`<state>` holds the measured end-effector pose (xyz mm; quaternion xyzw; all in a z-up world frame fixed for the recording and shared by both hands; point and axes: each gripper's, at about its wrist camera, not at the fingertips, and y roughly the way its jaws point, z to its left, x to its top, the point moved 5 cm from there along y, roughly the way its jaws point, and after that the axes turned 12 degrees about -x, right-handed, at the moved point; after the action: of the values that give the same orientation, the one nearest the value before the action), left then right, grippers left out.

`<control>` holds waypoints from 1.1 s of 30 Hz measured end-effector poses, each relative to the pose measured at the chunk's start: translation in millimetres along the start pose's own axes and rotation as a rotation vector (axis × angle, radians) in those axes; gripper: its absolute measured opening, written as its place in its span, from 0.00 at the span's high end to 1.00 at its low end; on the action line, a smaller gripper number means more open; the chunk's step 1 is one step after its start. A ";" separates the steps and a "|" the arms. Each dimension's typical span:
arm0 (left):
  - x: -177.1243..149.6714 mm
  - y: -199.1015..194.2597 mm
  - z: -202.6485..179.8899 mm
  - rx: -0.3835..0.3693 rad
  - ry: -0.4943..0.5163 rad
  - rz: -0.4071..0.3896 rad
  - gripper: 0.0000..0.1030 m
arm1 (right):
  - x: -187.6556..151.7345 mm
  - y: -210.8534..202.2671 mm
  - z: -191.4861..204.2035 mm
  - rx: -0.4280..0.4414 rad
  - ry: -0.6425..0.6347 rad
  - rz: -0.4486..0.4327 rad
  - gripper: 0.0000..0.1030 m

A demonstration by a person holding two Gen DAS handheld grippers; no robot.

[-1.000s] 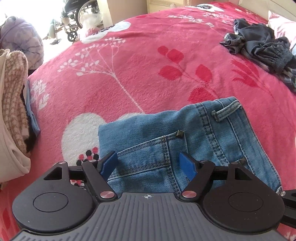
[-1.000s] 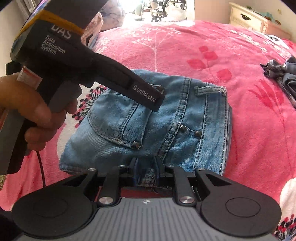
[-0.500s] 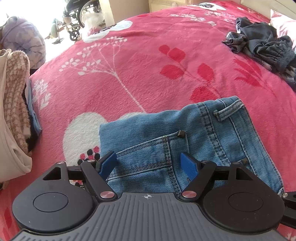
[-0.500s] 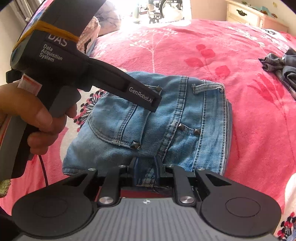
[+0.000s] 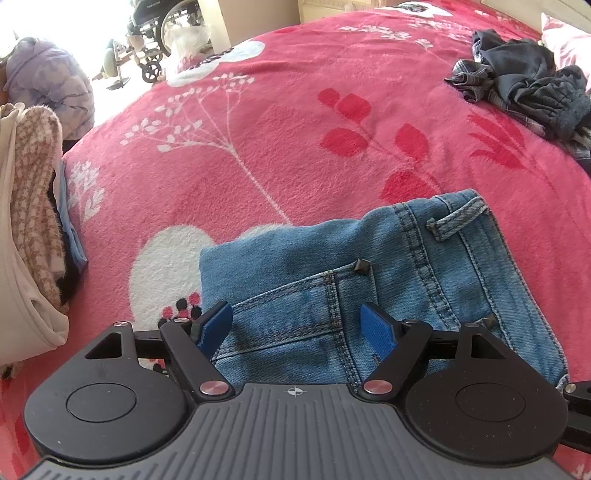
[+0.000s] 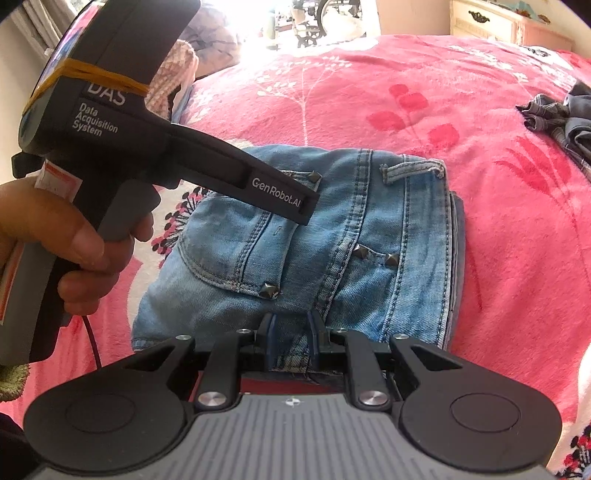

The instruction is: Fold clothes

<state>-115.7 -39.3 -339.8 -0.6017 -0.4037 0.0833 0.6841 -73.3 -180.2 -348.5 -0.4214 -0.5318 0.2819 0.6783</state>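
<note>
Writing first. The left gripper's body, seen from the right wrist view, carries white lettering: "DAS" partly cut by a yellow rubber band (image 6: pixel 92 75), below it "Data Acquisition System", and "GenRobot.AI" along its forward arm. A white-and-orange sticker sits on the grip, print too small to read. No label readable on the denim.

Folded jeans (image 5: pixel 388 280) lie on a pink floral blanket (image 5: pixel 258 155) covering the bed, near its front edge. Light blue denim, pyramid studs at the pocket corners, one belt loop toward the far right corner. Folded edges stack along the right side in the right wrist view.

Left gripper (image 5: pixel 297 326): blue pads spread wide, hanging just above the denim over the pocket seam, nothing between them. Whether the pad tips touch the cloth, cannot tell. The person's left hand (image 6: pixel 74 251) wraps its handle.

Right gripper (image 6: pixel 290 341): fingers drawn close, pinching a bunched fold at the near edge of the jeans; denim fills the narrow gap between the pads.

Elsewhere: a dark crumpled clothes heap (image 5: pixel 524 88) lies well apart at the far right of the bed. A houndstooth knit and pale garments (image 5: pixel 33 206) hang at the left edge. A wheelchair (image 5: pixel 155 33) stands beyond the bed.
</note>
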 end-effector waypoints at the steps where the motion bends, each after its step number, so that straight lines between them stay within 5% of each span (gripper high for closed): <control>1: 0.0 0.0 -0.3 0.001 0.001 0.000 0.25 | -0.3 -0.3 -0.3 0.003 0.003 -0.001 0.82; 6: -2.1 -11.9 3.1 -0.062 -0.008 -0.035 0.25 | -1.7 -1.4 -2.2 0.019 0.014 -0.004 0.82; 10: -16.4 -41.2 6.0 -0.189 0.029 -0.162 0.24 | -2.3 -1.7 -5.0 0.037 0.035 -0.006 0.82; 16: -32.6 -63.6 11.1 -0.314 -0.034 -0.257 0.05 | -2.1 -1.9 -7.1 0.048 0.049 -0.006 0.82; 26: -22.4 -65.2 20.8 -0.220 -0.159 -0.204 0.00 | -3.0 -1.7 -9.2 0.056 0.075 -0.003 0.82; 31: -13.6 -53.6 45.6 0.046 -0.232 -0.044 0.00 | -2.6 -1.9 -10.4 0.063 0.088 0.001 0.82; 33: -14.9 -50.5 56.4 0.096 -0.288 -0.004 0.00 | -2.1 -1.9 -9.6 0.060 0.082 0.003 0.82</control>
<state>-181.1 -18.8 -304.4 -0.5493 -0.4947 0.1865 0.6472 -64.8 -185.5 -348.6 -0.4127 -0.4944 0.2812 0.7114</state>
